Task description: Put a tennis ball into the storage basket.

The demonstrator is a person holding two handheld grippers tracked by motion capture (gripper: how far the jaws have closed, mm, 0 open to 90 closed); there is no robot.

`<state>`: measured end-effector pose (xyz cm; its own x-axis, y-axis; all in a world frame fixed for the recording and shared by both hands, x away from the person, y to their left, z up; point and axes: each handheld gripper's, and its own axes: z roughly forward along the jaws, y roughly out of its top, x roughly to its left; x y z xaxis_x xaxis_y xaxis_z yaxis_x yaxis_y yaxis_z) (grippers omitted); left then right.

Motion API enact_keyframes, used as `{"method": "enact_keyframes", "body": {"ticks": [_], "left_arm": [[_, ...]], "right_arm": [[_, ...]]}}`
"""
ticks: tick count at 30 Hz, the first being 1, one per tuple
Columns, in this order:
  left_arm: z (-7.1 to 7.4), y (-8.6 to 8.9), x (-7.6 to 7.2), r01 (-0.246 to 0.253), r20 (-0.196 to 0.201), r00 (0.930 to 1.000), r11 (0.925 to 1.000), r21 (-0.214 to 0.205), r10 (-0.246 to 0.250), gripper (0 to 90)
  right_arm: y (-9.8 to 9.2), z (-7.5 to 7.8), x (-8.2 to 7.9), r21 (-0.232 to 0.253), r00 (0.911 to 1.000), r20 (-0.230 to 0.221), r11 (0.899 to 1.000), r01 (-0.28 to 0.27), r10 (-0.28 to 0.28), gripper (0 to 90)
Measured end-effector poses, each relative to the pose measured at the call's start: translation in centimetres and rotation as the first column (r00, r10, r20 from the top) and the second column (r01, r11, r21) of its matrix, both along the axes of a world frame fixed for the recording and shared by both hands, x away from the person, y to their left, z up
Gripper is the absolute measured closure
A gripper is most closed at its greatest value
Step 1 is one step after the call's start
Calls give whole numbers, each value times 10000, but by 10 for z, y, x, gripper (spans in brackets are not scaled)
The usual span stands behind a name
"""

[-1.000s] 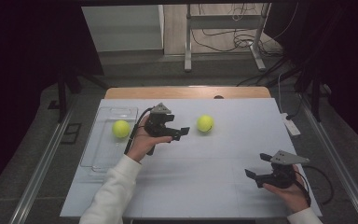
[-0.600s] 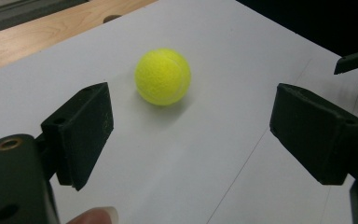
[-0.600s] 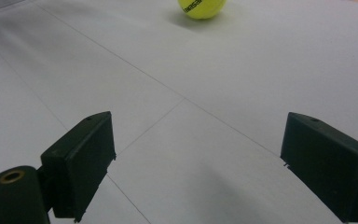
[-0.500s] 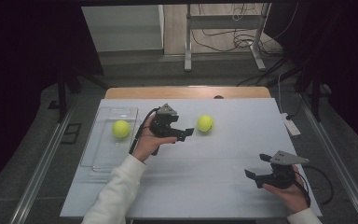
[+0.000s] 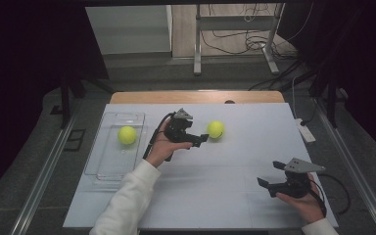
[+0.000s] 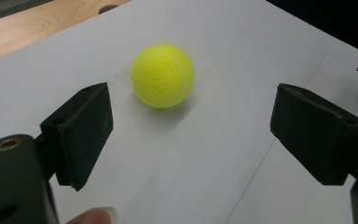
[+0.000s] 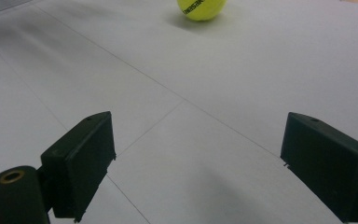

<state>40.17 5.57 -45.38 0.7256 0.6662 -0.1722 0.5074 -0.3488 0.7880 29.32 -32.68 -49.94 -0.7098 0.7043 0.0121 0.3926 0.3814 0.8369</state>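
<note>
Nearest first: 2 hand-held grippers, 2 yellow tennis balls, 1 clear tray, 1 white tabletop (image 5: pixel 215 191).

Right gripper (image 5: pixel 270 175) sits at the near right of the tabletop, cradled in the person's right hand (image 5: pixel 301 200). Jaws stand wide apart, nothing between them, nothing touched. In the right gripper view the gripper (image 7: pixel 196 163) looks out level over bare white sheet toward a ball far ahead at the top edge.

Left gripper (image 5: pixel 203 138) sits farther out, near the middle of the tabletop, held in the left hand (image 5: pixel 164 147), white sleeve behind it. Jaws wide, pointing toward the right side of the high view. In the left gripper view the gripper (image 6: pixel 191 121) has both pads clear of the ball; bare sheet between the jaws, ball just beyond the tips.

Ball on the sheet (image 5: pixel 216 129): rests on the tabletop just past the left gripper's tips, apart from them, a little left of centre in the left gripper view (image 6: pixel 162 75). Round, so no long axis; white seam curves down its right side. Black lettering shows on it in the right gripper view (image 7: pixel 201 8).

Ball in the tray (image 5: pixel 127 134): sits in the far half of the clear tray (image 5: pixel 108 169) at the left edge of the tabletop, well apart from both grippers.
</note>
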Motion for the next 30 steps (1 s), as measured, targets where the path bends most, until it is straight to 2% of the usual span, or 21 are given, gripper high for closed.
{"method": "enact_keyframes", "body": {"ticks": [6, 13, 19, 30], "left_arm": [[-4, -1, 4, -92, -70, 9999, 9999, 127, 93, 139], [-7, -6, 9, 2, -124, 9999, 10000, 91, -1, 135], [-10, -16, 17, 108, -199, 9997, 9995, 309, -102, 133], [-9, -30, 24, 95, -246, 9997, 9992, 389, -85, 128]], "right_arm": [[0, 0, 0, -21, 10000, -7, 10000, 4, -4, 103], [0, 0, 0, -18, 10000, 0, 10000, 8, -8, 103], [0, 0, 1, -19, 10000, -12, 10000, -12, 12, 103], [-1, -1, 1, 40, 10000, -9, 10000, -31, 31, 103]]}}
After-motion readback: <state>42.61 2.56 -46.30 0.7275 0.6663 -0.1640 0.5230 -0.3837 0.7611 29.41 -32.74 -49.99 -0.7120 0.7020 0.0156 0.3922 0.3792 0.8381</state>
